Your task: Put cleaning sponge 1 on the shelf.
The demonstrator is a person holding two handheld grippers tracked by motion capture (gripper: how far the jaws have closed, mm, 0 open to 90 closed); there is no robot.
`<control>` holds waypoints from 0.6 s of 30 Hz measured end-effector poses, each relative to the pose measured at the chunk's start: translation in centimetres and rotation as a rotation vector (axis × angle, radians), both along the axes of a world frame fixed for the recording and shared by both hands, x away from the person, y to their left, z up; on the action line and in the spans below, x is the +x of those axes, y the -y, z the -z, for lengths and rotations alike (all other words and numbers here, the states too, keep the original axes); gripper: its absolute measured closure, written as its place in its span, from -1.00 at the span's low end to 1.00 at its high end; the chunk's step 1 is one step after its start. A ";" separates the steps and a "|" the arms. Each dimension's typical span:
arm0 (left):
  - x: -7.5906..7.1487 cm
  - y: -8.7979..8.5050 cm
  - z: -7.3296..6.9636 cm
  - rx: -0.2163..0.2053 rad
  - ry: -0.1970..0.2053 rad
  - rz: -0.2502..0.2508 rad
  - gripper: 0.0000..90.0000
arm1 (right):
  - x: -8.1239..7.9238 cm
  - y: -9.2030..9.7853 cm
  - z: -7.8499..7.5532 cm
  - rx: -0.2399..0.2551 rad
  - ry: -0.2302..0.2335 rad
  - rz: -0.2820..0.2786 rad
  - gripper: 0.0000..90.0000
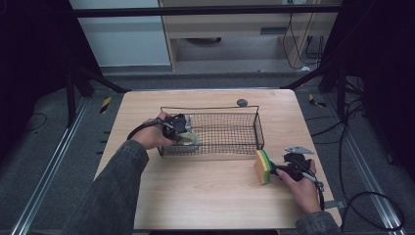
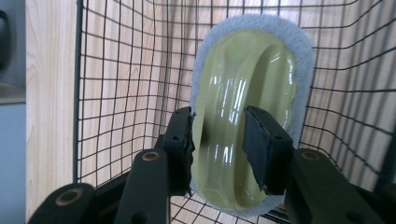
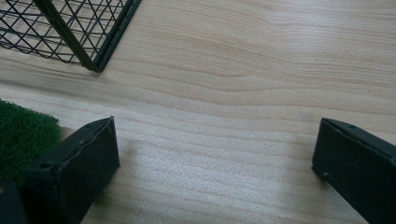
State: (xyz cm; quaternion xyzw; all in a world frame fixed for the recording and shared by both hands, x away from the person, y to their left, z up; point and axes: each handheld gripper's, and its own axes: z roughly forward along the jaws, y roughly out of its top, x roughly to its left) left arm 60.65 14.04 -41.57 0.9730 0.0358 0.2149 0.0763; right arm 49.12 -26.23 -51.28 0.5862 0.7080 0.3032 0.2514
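While the left tool point(image 2: 217, 140) reaches into the basket point(image 1: 258, 128) at centre frame, jaws straddling the scrubber point(image 2: 252, 84), the right tool point(image 3: 215, 158) rests open on the worktop point(image 3: 243, 70) beside the sponge point(image 1: 263, 166), lower right.

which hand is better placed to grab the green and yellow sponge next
Right. Its claw is open just beside the sponge on the table. The left claw is inside the wire basket, astride the yellow-green scrubber.
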 end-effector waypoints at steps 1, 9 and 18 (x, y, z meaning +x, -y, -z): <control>-0.1 0.0 -0.1 -0.012 0.000 -0.007 0.34 | 0.0 0.0 0.0 0.000 0.000 0.000 -0.98; -0.5 0.1 -1.2 -0.045 0.024 0.003 0.30 | 0.0 0.0 0.0 0.000 0.000 0.000 -0.98; -0.8 0.2 -1.4 -0.055 0.050 -0.010 0.09 | 0.0 0.0 0.0 0.000 0.000 0.000 -0.98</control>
